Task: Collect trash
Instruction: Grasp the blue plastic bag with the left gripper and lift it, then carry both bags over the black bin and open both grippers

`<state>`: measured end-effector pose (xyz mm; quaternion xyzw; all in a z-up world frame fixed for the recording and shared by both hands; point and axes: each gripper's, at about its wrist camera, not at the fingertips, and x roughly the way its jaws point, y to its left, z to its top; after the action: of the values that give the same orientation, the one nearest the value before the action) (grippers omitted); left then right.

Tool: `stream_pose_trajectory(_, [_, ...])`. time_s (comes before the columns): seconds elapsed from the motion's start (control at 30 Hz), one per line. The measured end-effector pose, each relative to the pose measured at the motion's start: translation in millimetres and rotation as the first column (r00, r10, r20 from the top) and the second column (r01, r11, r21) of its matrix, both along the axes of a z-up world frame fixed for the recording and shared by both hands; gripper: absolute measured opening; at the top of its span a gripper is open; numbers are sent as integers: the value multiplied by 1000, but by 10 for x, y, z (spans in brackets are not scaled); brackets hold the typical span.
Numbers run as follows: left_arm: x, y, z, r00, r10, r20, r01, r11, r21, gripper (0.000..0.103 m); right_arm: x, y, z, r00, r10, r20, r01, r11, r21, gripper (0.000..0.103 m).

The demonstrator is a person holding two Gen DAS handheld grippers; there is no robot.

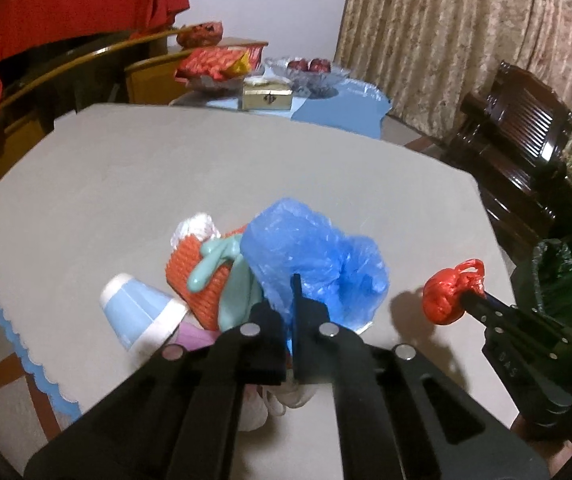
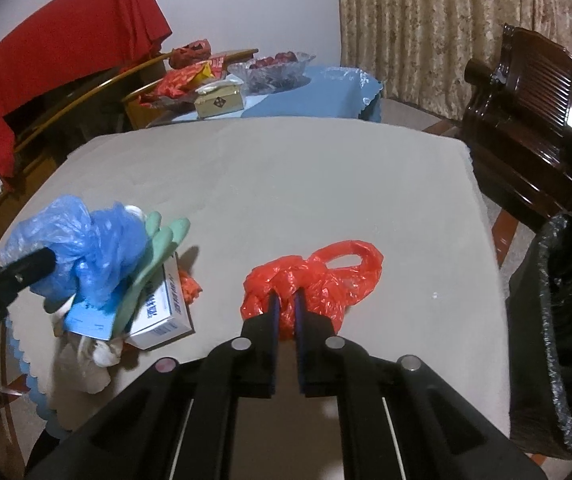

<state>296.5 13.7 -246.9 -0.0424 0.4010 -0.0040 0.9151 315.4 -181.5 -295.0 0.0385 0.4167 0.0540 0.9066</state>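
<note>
My left gripper [image 1: 288, 294] is shut on a crumpled blue plastic bag [image 1: 314, 256], seen from the other side as the blue bag [image 2: 86, 240] at the left gripper [image 2: 42, 260]. A green rubber glove [image 1: 222, 264] drapes against the bag; whether it is caught in the grip I cannot tell. My right gripper [image 2: 286, 300] is shut on a knotted red plastic bag [image 2: 318, 276], held just above the grey table [image 2: 286, 180]. The left wrist view shows that red bag [image 1: 446, 296] at the right gripper [image 1: 468, 299].
Under the blue bag lie an orange mesh pad [image 1: 194, 276], a blue-and-white paper cup [image 1: 138, 308], a white carton [image 2: 166, 300] and crumpled tissue [image 2: 94, 356]. A black-lined bin [image 2: 566, 320] stands at the table's right edge, and a dark wooden chair [image 2: 526, 128] behind it.
</note>
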Motion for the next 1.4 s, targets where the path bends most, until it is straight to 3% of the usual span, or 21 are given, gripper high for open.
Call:
stream_pose_trajectory(0.4, [-289,-330,475,995,-68,69,68,998,8,0,-259,-294,648,995,-50,84,52,999,-14,7])
stream_pose_trajectory(0.77, [-514,-1060,779,983,-157,92,153,987,44,0,-630,-950,1228,977,-137,164,144,989,-33,7])
stream_pose_trajectory(0.97, [-574,-1718,838,967,-238,91,233,970,64,0,-812,-1585,1266,963,-222,155,231,972,-46,7])
stream_pose_trajectory(1.13, [-598,-2372,879,932,-346,104,342,938,51,0,-893,-2197,1156,945,-303,125,313,948,-62,7])
stream_pose_trajectory(1.4, [-458,-3280,588,884,-461,73,461,887,14,0,-898,-3047,754,907,-418,44,420,906,-54,7])
